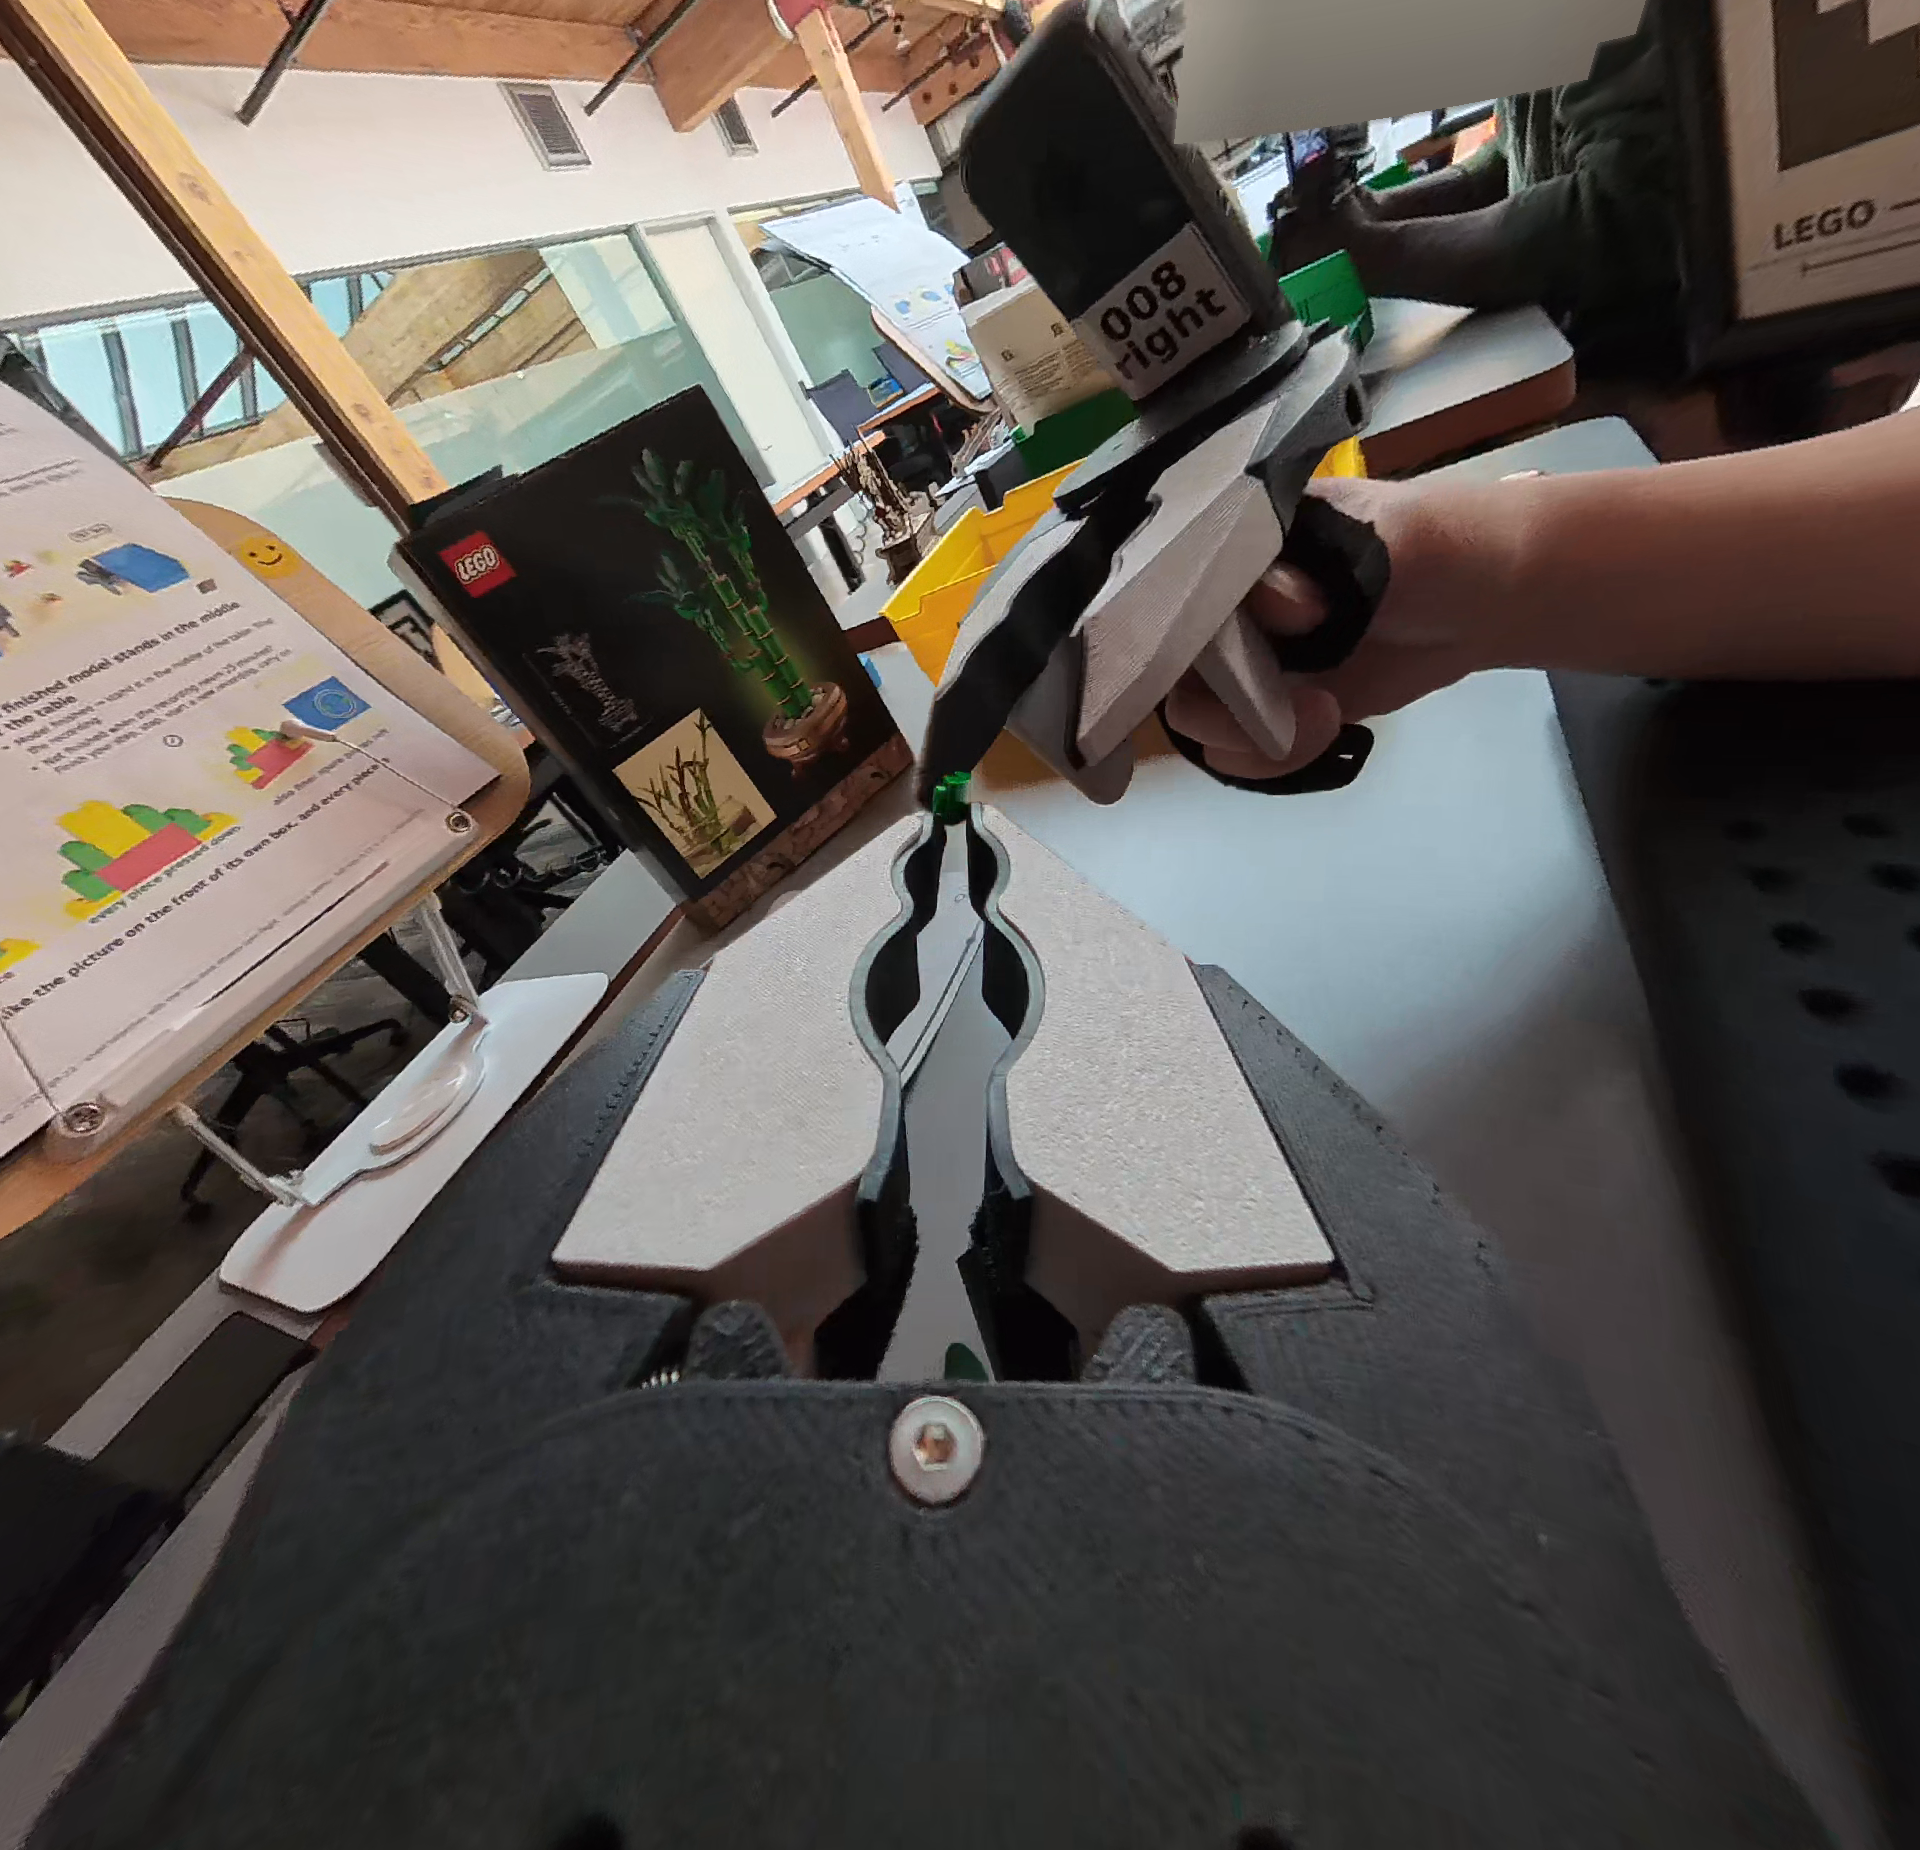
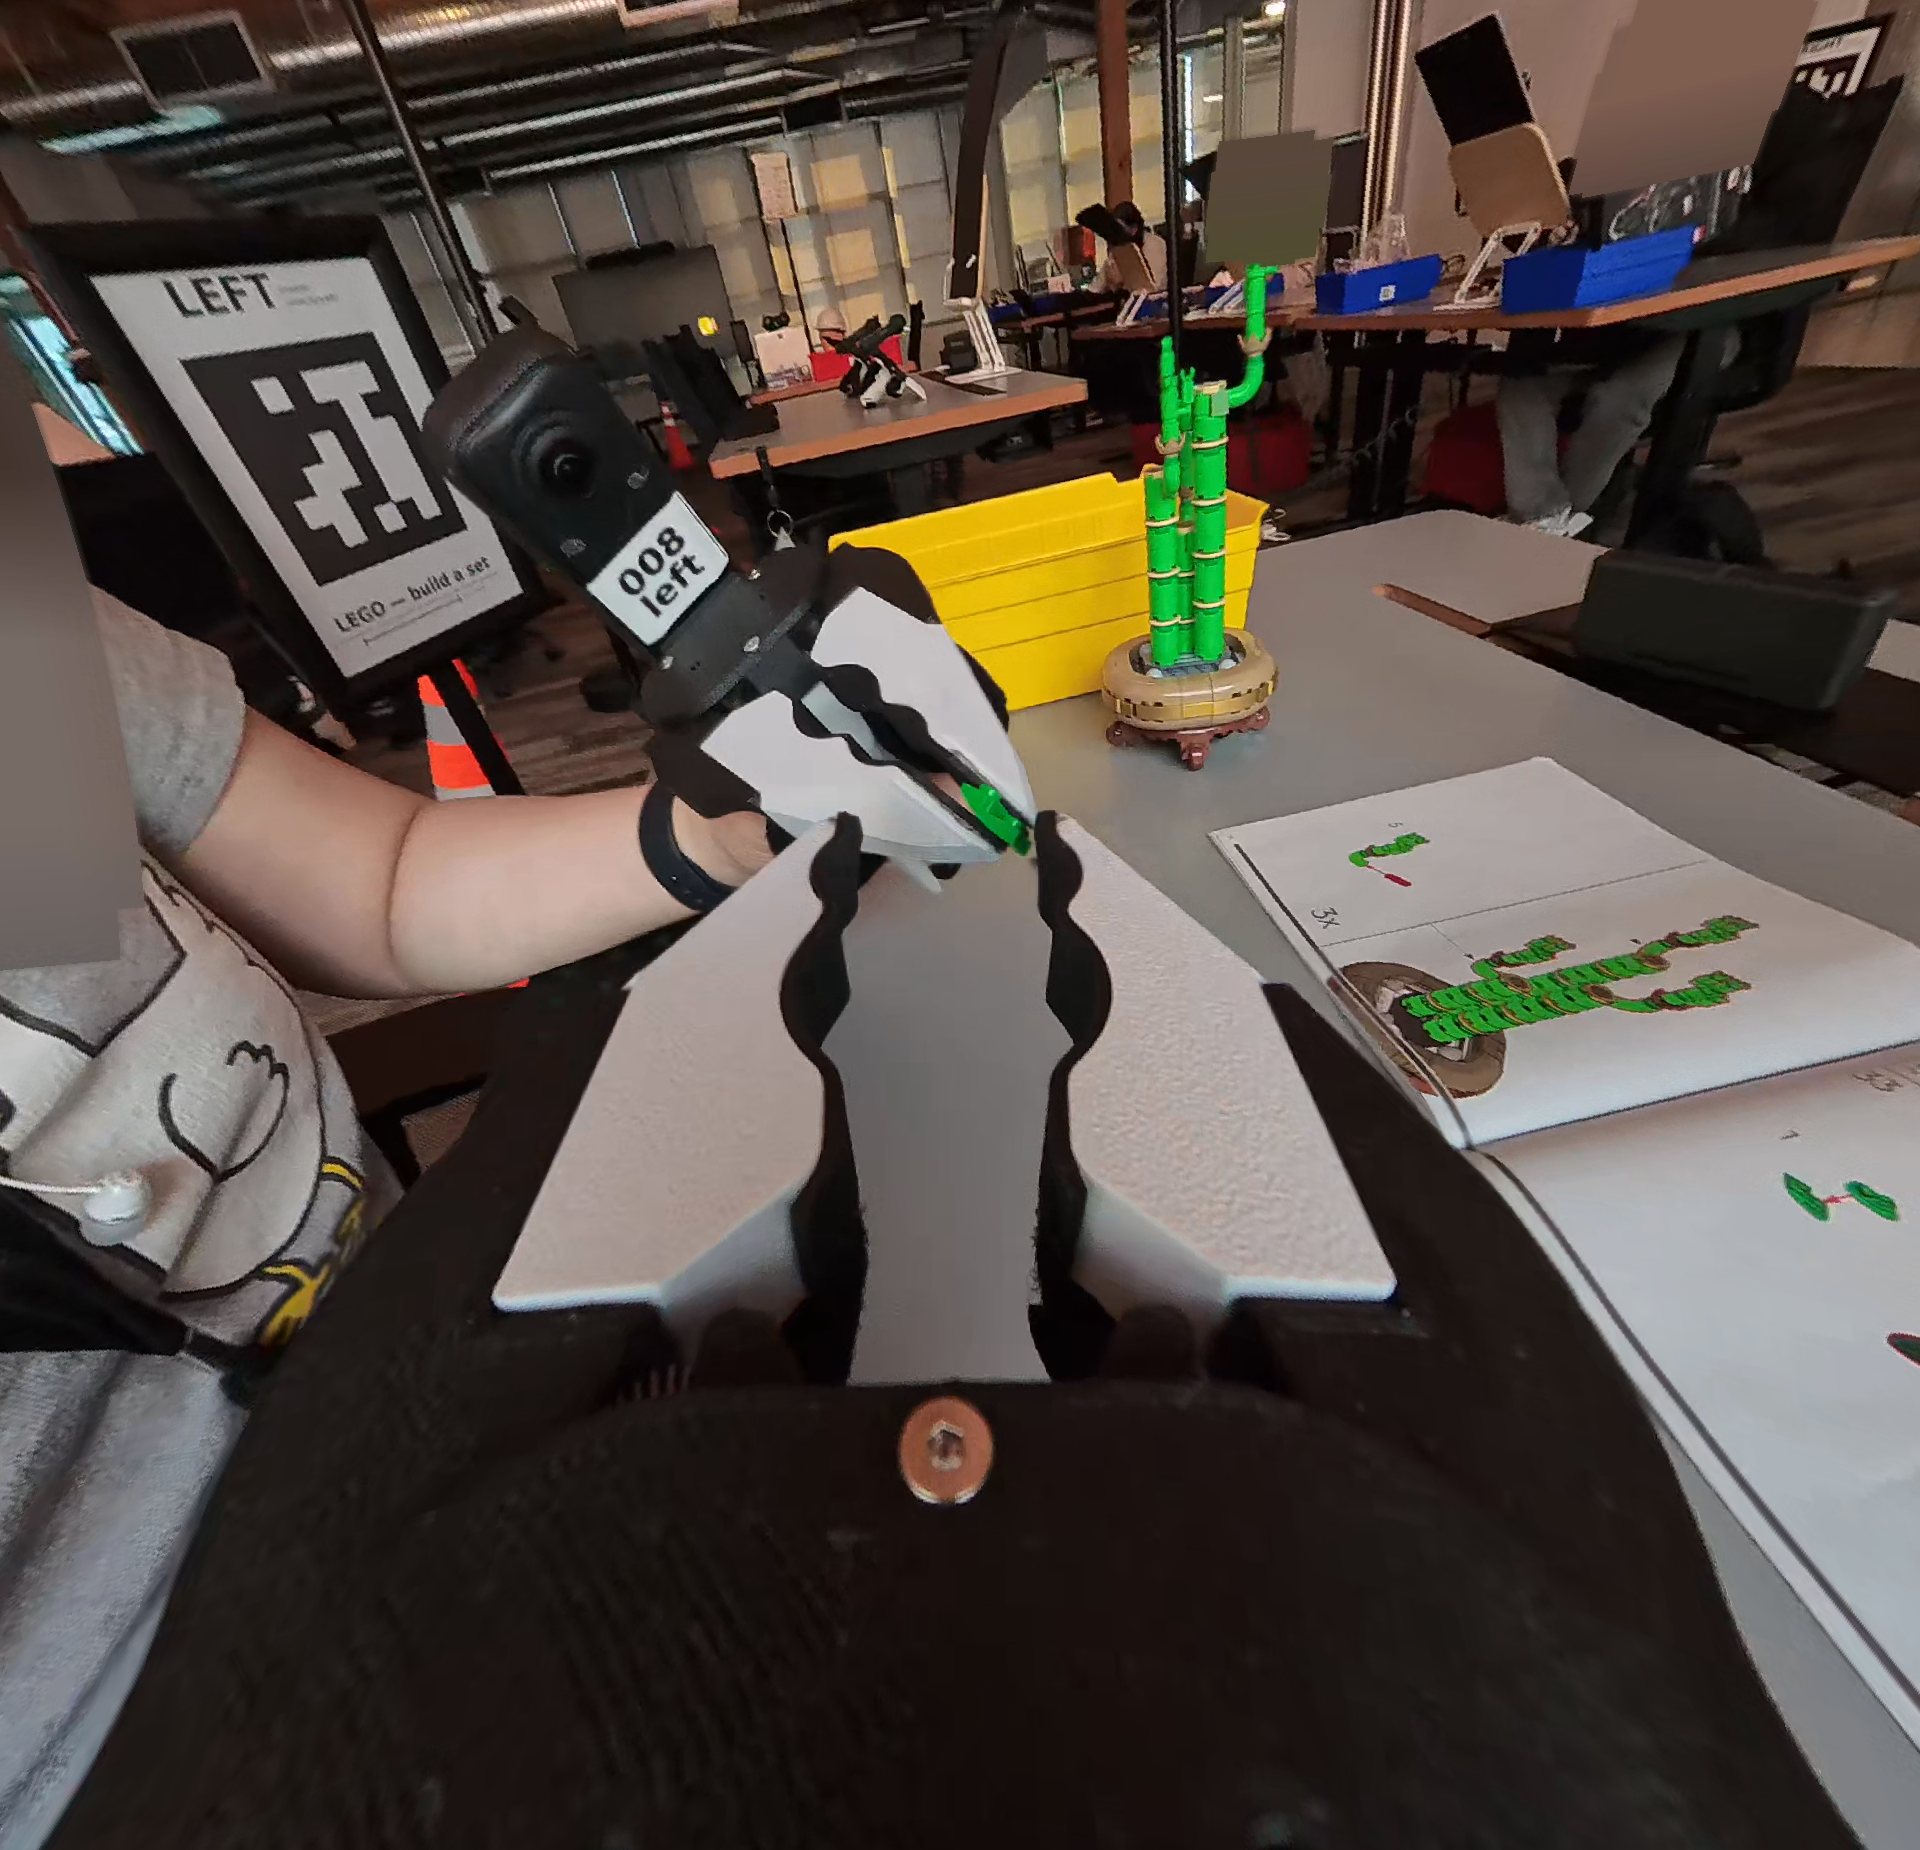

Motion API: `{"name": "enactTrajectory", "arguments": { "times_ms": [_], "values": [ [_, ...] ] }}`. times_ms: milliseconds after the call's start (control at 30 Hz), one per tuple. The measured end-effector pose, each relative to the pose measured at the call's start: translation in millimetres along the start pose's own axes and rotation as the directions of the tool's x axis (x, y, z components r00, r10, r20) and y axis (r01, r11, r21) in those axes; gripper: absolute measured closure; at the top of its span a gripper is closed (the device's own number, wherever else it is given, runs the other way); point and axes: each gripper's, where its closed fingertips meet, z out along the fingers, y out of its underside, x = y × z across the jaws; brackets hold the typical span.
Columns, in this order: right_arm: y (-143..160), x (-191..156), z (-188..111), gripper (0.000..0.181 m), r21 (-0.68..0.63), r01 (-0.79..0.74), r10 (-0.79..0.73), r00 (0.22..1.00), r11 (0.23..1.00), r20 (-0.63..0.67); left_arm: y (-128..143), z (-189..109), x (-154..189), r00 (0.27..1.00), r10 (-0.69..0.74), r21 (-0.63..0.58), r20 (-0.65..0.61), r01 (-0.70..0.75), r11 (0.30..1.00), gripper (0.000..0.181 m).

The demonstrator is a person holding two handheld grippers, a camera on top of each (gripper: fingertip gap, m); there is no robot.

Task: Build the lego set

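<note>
A grey table point(image 2: 1403, 699) carries a yellow bin point(image 2: 1039, 574), an open instruction booklet point(image 2: 1558, 969) and the green bamboo model point(image 2: 1195, 553) in its tan pot. Printed labels are seen on both grippers and the set box point(image 1: 665, 657). A small green piece point(image 2: 992, 818) is pinched by the nearly closed left gripper point(image 1: 951, 813). The right gripper point(image 2: 945, 834) is spread wide right at it, nothing gripped.

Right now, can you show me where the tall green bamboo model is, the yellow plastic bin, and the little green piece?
Tall green bamboo model point(image 2: 1195, 553): right wrist view, on its middle stalks.
Yellow plastic bin point(image 2: 1039, 595): right wrist view, on its front wall.
Little green piece point(image 2: 995, 818): right wrist view, between the left gripper's fingertips.
</note>
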Motion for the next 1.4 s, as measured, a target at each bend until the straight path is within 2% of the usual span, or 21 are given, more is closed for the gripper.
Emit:
{"name": "enactTrajectory", "arguments": {
  "times_ms": [133,533,1100,1167,1233,1300,1400],
  "values": [
    [2.0,2.0,1.4,0.148,-0.018,0.041,-0.042,0.998,0.999,-0.038,3.2,1.2,-1.8,0.999,0.024,-0.023,0.027,-0.024,0.999,0.178],
    [4.2,9.0,4.5,0.144,0.003,-0.029,0.029,0.998,1.000,-0.060,10.6,3.1,-8.4,0.994,0.061,-0.060,0.088,-0.056,0.997,0.178],
    [5.9,5.9,7.7,0.143,-0.003,-0.002,0.002,0.999,1.000,-0.053,11.7,4.5,-7.0,0.994,0.062,-0.067,0.089,-0.056,0.996,0.179],
    [-2.0,4.1,3.9,0.144,0.051,-0.091,0.091,0.996,0.995,0.004,4.0,2.6,-4.8,0.995,0.061,-0.022,0.078,-0.060,0.998,0.179],
    [-10.0,5.5,-1.6,0.144,0.112,-0.255,0.245,0.965,0.960,0.095,-4.4,0.6,-1.4,0.996,0.059,0.022,0.063,-0.060,0.998,0.179],
    [-13.5,3.7,-5.8,0.147,0.116,-0.421,0.390,0.894,0.900,0.222,-12.7,-1.2,3.3,0.996,0.071,0.063,0.048,-0.074,0.995,0.179],
    [-14.6,-7.9,-7.9,0.155,0.034,-0.602,0.540,0.740,0.798,0.401,-20.9,-2.4,9.6,0.995,0.094,0.101,0.035,-0.097,0.990,0.179]
  ]
}}
